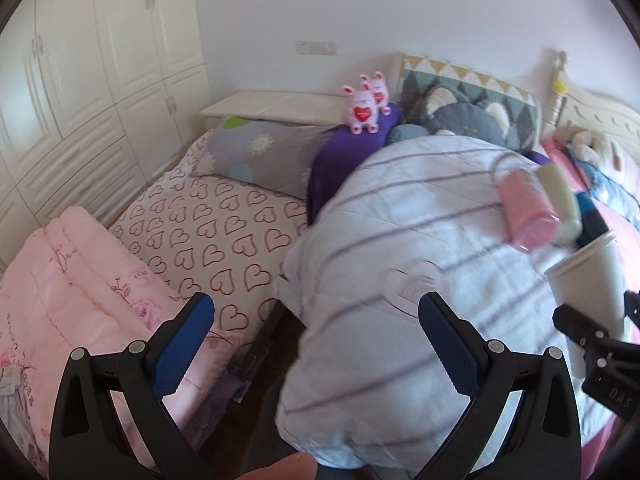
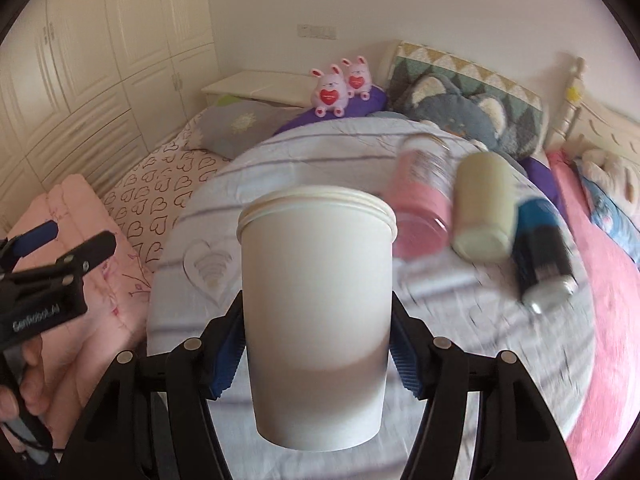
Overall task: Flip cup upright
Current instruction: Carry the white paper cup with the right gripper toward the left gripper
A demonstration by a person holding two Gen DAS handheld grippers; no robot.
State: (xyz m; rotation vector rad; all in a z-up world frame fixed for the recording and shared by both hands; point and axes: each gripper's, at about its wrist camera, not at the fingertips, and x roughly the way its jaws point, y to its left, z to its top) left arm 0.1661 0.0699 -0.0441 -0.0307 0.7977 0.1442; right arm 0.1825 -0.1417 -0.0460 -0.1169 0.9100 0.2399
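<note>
A white paper cup is held upright, rim up, between the blue pads of my right gripper, above a round table with a white striped cloth. The cup also shows at the right edge of the left wrist view, with the right gripper below it. My left gripper is open and empty, over the left edge of the table. It shows at the far left of the right wrist view.
A pink-filled clear jar, a cream tumbler and a blue-black bottle lie on their sides on the table's far right. Beds with a heart-print sheet, a pink quilt, pillows and plush toys surround the table.
</note>
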